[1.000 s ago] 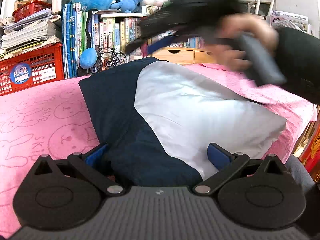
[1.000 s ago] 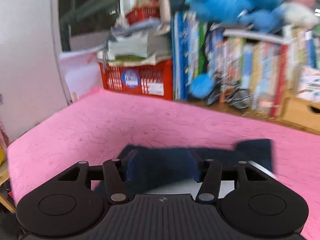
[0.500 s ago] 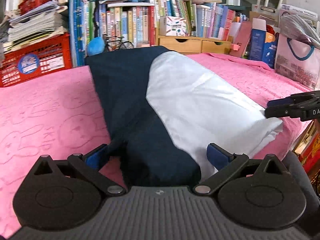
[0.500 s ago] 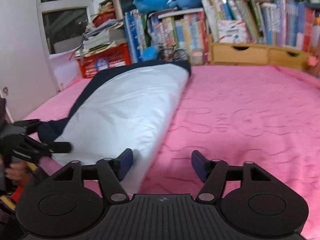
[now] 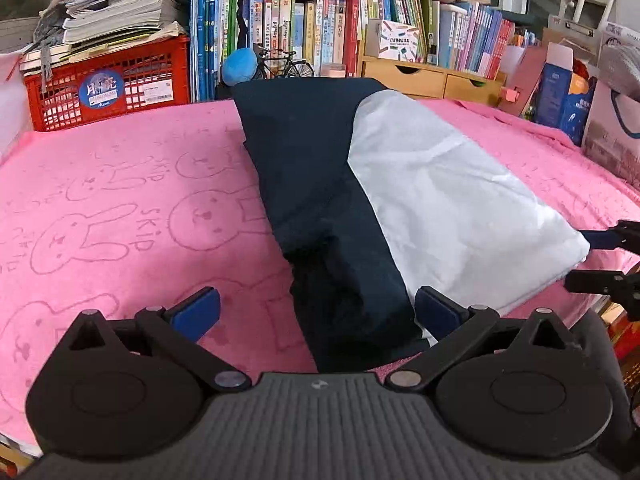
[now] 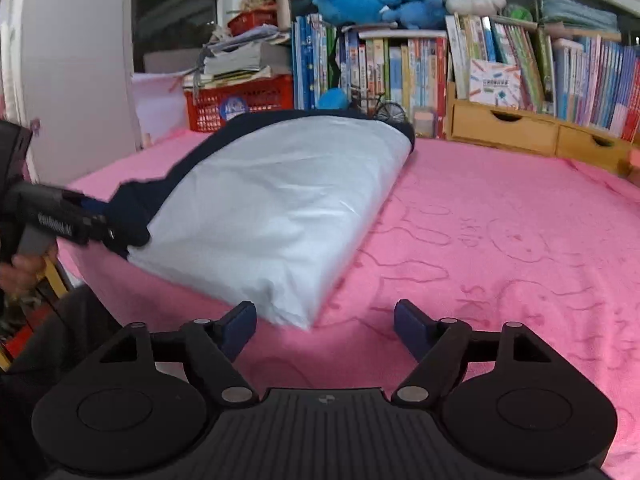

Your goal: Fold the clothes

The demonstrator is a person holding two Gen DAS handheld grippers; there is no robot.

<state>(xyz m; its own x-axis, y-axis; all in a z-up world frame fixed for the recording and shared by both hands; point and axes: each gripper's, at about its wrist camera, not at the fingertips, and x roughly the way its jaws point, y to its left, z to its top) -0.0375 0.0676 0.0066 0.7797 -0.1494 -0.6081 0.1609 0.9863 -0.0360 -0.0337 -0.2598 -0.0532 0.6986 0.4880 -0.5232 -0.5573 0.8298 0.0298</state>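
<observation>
A navy and white garment [image 5: 440,200] lies folded lengthwise on the pink bunny-print towel [image 5: 120,200], white half on top at the right. My left gripper [image 5: 316,314] is open at the garment's near end, where the navy cloth [image 5: 352,304] lies loose between wide jaws. The right wrist view shows the same garment [image 6: 272,208], with the left gripper [image 6: 92,224] at its navy corner. My right gripper [image 6: 326,328] hovers at the near white corner. Its jaws are opening and the pads are not pressing the cloth. It also shows at the edge, as the right gripper [image 5: 596,260].
A red crate [image 5: 108,88] with stacked papers, a row of books [image 5: 312,28] and wooden drawers [image 5: 432,78] line the far edge. A paper bag and boxes [image 5: 612,132] stand at the right. A person's hand [image 6: 24,268] holds the left gripper.
The right gripper, shut on navy cloth a second ago, has swept across, let go and come down at the near white corner with its jaws wider. The left gripper has hardly moved.
</observation>
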